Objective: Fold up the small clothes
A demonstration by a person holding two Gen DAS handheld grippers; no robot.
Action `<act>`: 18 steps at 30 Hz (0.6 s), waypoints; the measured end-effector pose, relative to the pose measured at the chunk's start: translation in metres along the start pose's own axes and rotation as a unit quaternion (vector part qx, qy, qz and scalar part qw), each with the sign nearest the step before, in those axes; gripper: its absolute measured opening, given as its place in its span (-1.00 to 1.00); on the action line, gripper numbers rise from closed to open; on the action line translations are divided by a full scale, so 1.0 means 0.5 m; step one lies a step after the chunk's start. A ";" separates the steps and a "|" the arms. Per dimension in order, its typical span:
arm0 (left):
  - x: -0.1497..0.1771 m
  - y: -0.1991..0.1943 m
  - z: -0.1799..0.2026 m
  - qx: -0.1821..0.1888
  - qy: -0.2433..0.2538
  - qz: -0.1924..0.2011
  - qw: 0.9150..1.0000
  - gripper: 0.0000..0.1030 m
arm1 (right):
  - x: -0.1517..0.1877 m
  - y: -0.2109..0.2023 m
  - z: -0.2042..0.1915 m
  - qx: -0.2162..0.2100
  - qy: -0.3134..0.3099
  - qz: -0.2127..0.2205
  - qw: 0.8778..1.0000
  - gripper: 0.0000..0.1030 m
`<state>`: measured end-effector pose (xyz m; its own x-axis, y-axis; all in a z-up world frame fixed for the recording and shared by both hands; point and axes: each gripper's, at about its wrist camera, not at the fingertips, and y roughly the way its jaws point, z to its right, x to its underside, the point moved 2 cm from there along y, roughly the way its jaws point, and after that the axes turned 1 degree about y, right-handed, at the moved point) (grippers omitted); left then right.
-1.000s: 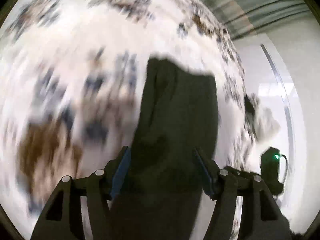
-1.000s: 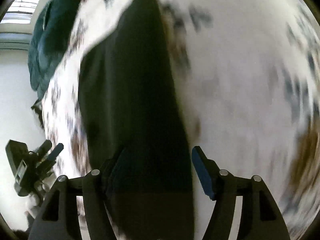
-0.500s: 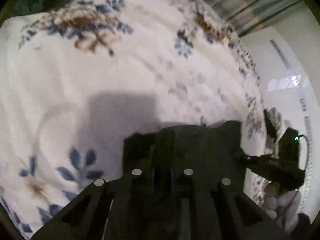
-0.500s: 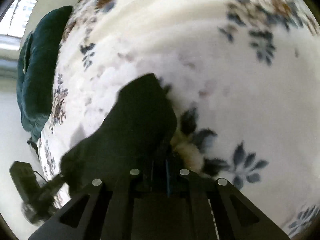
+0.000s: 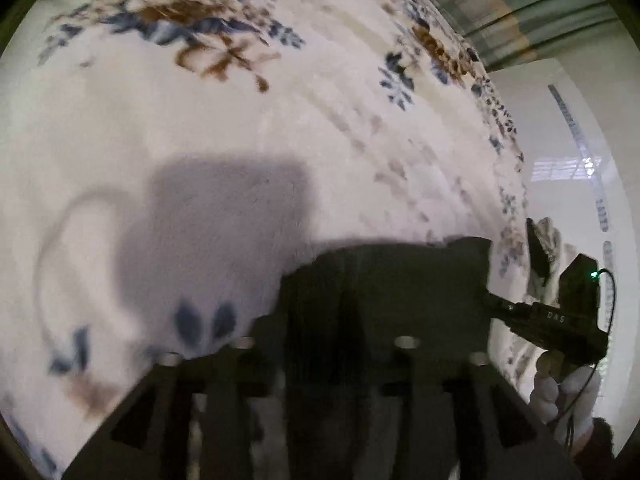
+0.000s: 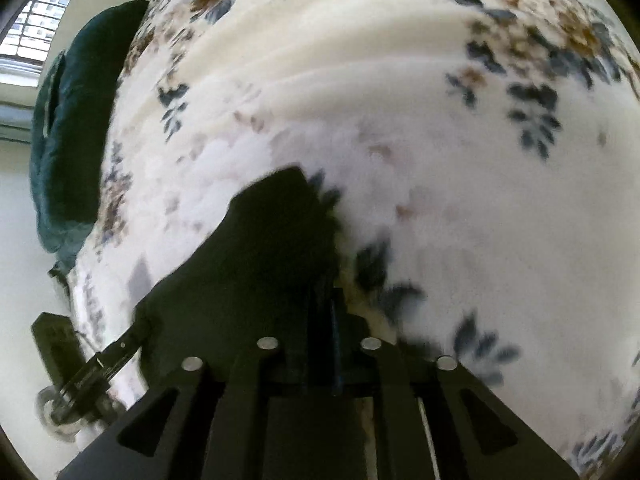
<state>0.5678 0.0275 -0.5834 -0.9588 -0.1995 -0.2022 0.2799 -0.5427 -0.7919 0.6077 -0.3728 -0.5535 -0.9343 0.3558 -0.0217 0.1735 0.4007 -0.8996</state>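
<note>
Left wrist view: the left gripper [image 5: 320, 344] has its two fingers drawn close together, pinching the near edge of a dark cloth [image 5: 384, 276]. The cloth spreads forward and to the right from the fingertips, lying low over a white blanket [image 5: 280, 128] printed with blue and brown flowers. The cloth's far right corner meets the right gripper [image 5: 532, 316], seen from the side at the blanket's right edge, gripped by a gloved hand [image 5: 568, 396]. A grey shadow [image 5: 216, 216] falls on the blanket ahead and to the left of the cloth.

Right wrist view: the right gripper [image 6: 324, 320] is likewise closed to a narrow slit, its blue pads clamped on the cloth [image 6: 260, 264]. From the fingertips the cloth extends forward and leftward, with one corner pointing away across the blanket [image 6: 420, 152] and its lower left corner reaching the left gripper [image 6: 116, 356] at the blanket's left edge. A dark green cushion [image 6: 76, 120] lies at the far left of the blanket, well apart from the cloth, below a window [image 6: 36, 36].
</note>
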 end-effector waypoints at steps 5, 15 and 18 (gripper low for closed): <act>0.109 -0.128 0.000 0.040 -0.002 0.017 0.999 0.10 | 0.127 -0.082 0.026 -0.034 -0.028 -0.036 0.998 0.21; 0.565 -0.265 -0.052 0.008 -0.059 -0.095 0.994 0.18 | 0.625 -0.120 0.219 -0.048 0.072 -0.169 0.982 0.22; 0.693 -0.256 -0.081 -0.009 -0.079 -0.138 0.987 0.18 | 0.769 -0.097 0.279 -0.051 0.110 -0.210 0.970 0.22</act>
<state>0.1980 0.0608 -0.5753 -0.9786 -0.1717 0.1131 0.0077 -0.5804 -0.8143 0.1966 -0.3731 -0.5792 -0.8417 0.3112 0.4411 -0.1674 0.6264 -0.7613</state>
